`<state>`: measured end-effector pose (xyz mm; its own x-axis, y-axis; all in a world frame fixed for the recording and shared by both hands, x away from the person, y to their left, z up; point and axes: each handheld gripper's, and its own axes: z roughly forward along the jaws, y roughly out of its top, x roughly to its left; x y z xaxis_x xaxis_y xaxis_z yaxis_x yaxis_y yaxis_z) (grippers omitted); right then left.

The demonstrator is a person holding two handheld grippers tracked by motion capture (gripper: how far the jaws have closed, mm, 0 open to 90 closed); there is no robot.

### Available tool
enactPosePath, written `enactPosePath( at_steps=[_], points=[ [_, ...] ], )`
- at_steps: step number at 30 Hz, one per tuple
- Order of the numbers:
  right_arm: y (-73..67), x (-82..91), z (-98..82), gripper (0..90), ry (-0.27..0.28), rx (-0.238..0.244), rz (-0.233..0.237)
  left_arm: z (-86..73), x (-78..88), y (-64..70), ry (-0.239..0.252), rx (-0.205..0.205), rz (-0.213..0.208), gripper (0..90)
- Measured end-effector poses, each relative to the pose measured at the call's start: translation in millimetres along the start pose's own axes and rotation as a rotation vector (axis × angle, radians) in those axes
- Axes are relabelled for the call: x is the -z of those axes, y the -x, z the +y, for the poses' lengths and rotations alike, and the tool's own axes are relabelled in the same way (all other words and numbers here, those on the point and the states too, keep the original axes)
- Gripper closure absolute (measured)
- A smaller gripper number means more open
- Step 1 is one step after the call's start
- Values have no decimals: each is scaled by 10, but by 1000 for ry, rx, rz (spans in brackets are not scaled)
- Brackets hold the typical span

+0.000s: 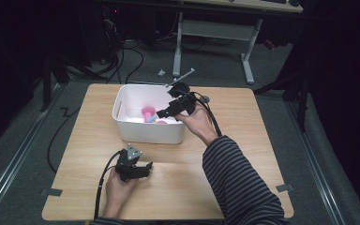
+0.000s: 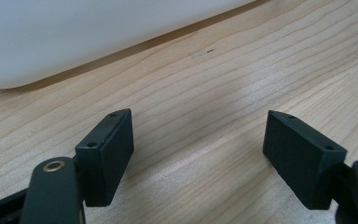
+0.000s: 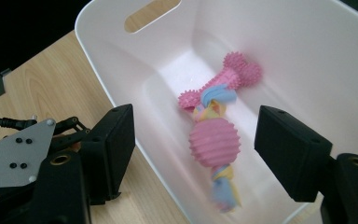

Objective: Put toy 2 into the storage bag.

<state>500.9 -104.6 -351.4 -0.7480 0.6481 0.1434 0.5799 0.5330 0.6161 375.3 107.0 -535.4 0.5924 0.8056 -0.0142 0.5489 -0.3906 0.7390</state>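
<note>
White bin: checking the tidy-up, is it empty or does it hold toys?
Not empty: a pink spiky bone and rope ball toy lie inside the white bin.

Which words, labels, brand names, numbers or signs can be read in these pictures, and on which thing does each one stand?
None: no text can be read in these pictures.
White bin: plain walls, no label or brand.
Pink bone toy and pink ball rope toy: no print.
Wooden table: one small dark mark, too small to read as a sign.
Left hand-held gripper and right hand-held gripper: no marking visible.
</note>
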Motion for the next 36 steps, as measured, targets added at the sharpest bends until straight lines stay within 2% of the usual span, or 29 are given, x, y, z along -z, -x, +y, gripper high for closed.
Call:
enactPosePath(
  at_steps=[3, 5, 9, 16, 27, 29, 36],
  points=[
    [25, 103, -65, 305, 42, 0, -27, 0, -1, 1, 1, 2, -1, 248],
    [27, 126, -80, 313, 47, -9, -33, -1, -2, 2, 3, 1, 0, 248],
    [106, 273, -201, 339, 98, -20, -51, -1, -1, 3, 2, 1, 1, 248],
    [177, 442, -401, 356, 137, -35, -76, 0, 0, 3, 0, 1, 1, 248],
    [273, 749, -760, 380, 178, -60, -124, 0, 0, 5, 0, 3, 2, 248],
    [273, 766, -781, 380, 178, -63, -129, -1, 0, 6, 1, 3, 2, 248],
    [235, 885, -1001, 393, 184, -30, -182, -1, 0, 6, 1, 3, 3, 248]
  ],
)
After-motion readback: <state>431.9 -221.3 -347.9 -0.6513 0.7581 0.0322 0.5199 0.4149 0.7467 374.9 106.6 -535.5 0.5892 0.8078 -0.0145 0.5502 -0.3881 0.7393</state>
